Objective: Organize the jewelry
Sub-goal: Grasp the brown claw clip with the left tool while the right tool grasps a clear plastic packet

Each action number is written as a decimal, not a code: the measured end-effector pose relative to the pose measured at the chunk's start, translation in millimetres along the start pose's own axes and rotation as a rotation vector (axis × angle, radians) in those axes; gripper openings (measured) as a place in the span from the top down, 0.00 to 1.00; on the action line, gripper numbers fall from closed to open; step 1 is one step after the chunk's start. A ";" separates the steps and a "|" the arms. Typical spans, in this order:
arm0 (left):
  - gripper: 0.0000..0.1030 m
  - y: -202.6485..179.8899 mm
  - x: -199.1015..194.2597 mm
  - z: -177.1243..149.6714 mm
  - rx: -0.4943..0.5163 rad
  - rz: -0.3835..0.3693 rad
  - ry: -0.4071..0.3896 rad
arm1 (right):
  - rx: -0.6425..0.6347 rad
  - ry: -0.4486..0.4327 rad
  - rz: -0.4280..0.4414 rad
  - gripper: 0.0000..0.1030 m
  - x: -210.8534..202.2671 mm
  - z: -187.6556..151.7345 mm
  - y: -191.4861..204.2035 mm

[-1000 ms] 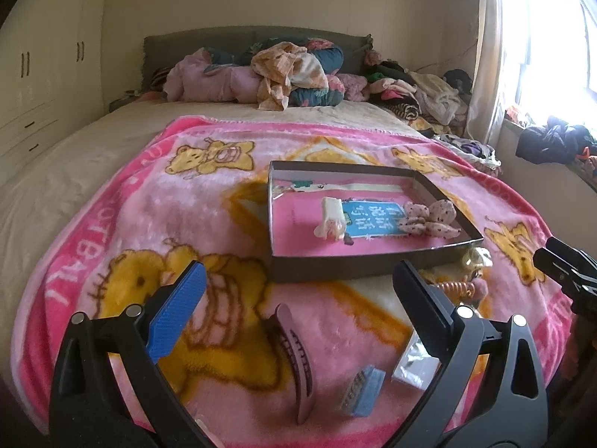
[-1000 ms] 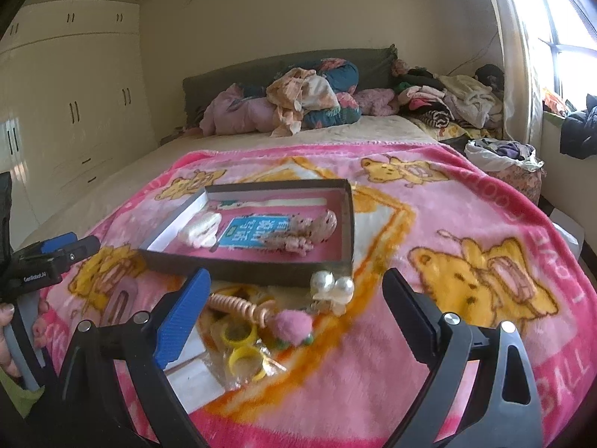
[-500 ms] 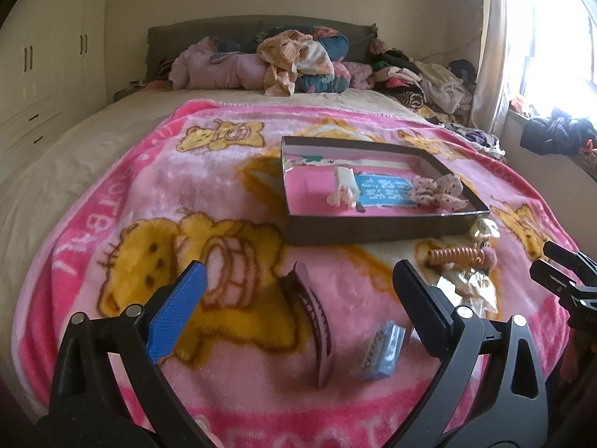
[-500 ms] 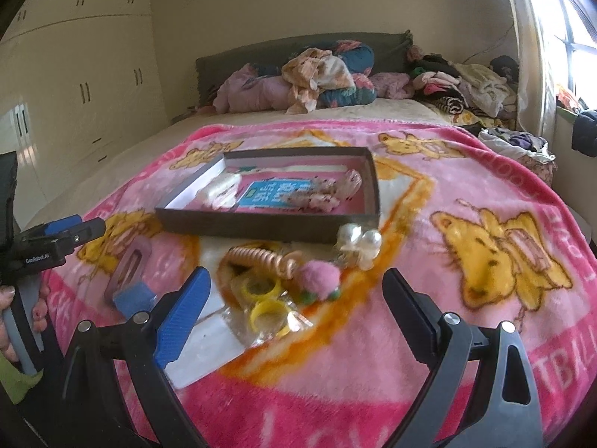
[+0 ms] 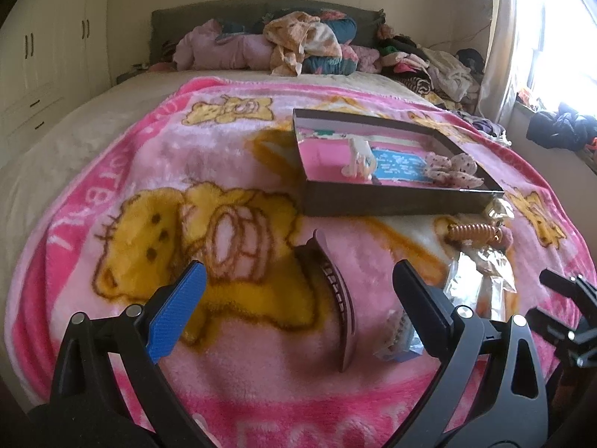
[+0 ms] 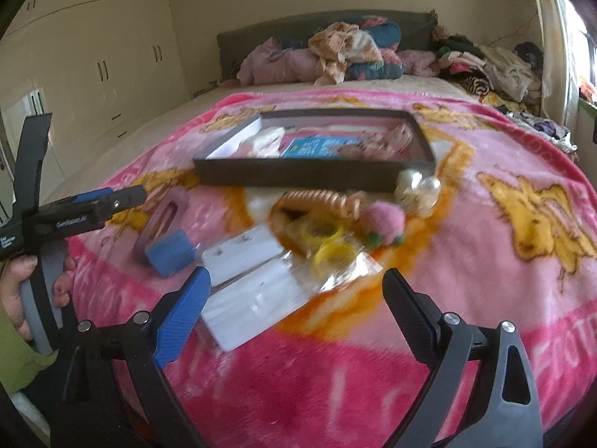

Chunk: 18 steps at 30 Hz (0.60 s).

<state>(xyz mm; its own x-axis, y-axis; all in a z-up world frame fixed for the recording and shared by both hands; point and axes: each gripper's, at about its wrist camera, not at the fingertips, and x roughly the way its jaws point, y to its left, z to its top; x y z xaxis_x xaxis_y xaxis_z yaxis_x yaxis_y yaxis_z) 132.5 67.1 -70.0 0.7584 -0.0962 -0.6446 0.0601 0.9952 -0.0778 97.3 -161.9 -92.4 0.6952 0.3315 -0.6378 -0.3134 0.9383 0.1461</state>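
A dark shallow box [image 5: 391, 203] [image 6: 298, 177] with a pink floor lies on the pink blanket and holds a white clip [image 5: 358, 160], a blue card [image 5: 401, 166] and a spotted bow [image 5: 451, 170]. In front of it lie a mauve claw clip [image 5: 341, 306] [image 6: 160, 220], a small blue comb [image 6: 169, 252], a coiled orange hair tie [image 5: 472, 231] [image 6: 321, 201], a pink pompom [image 6: 382, 222], yellow rings in a clear bag [image 6: 328, 246], white earring cards [image 6: 246, 280] and pearl beads [image 6: 418, 186]. My left gripper [image 5: 298, 298] is open above the claw clip. My right gripper [image 6: 294, 306] is open above the cards.
A pile of clothes [image 5: 298, 48] lies at the headboard. More clothes [image 5: 440, 71] are heaped at the right by the window. White wardrobes [image 6: 93, 67] stand on the left. The left gripper also shows in the right wrist view [image 6: 112, 201].
Both grippers have dropped lower and closer to the loose items in front of the box. Both stay open and empty.
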 end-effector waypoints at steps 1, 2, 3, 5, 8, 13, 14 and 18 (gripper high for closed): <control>0.14 0.7 2.2 -1.0 -0.002 -0.002 0.007 | 0.003 0.010 0.008 0.12 2.4 -1.7 2.5; 0.16 0.7 3.9 -1.7 -0.005 -0.009 0.014 | 0.006 0.020 0.015 0.12 5.2 -3.1 5.3; 0.17 -0.1 4.7 -2.4 -0.005 -0.013 0.017 | 0.012 0.031 0.023 0.12 8.1 -4.3 8.1; 0.21 -1.5 7.6 -4.0 0.001 -0.021 0.026 | 0.030 0.049 0.035 0.12 12.1 -6.1 11.0; 0.29 -2.9 13.4 -6.2 0.000 -0.038 0.044 | 0.064 0.080 0.050 0.12 20.4 -7.2 13.6; 0.43 -5.0 25.7 -8.6 -0.004 -0.064 0.079 | 0.126 0.110 0.054 0.16 32.5 -8.7 14.4; 0.47 -5.4 27.9 -9.1 -0.005 -0.070 0.086 | 0.132 0.111 0.046 0.19 34.5 -8.3 14.5; 0.58 -7.0 34.4 -10.6 -0.011 -0.085 0.104 | 0.131 0.106 0.020 0.32 41.2 -7.9 16.0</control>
<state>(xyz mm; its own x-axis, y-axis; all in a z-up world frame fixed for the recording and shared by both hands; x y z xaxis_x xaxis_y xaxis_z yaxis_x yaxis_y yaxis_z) 151.3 56.6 -99.7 0.6794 -0.1819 -0.7108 0.1136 0.9832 -0.1431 115.9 -134.0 -122.3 0.6152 0.3446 -0.7090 -0.2344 0.9387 0.2528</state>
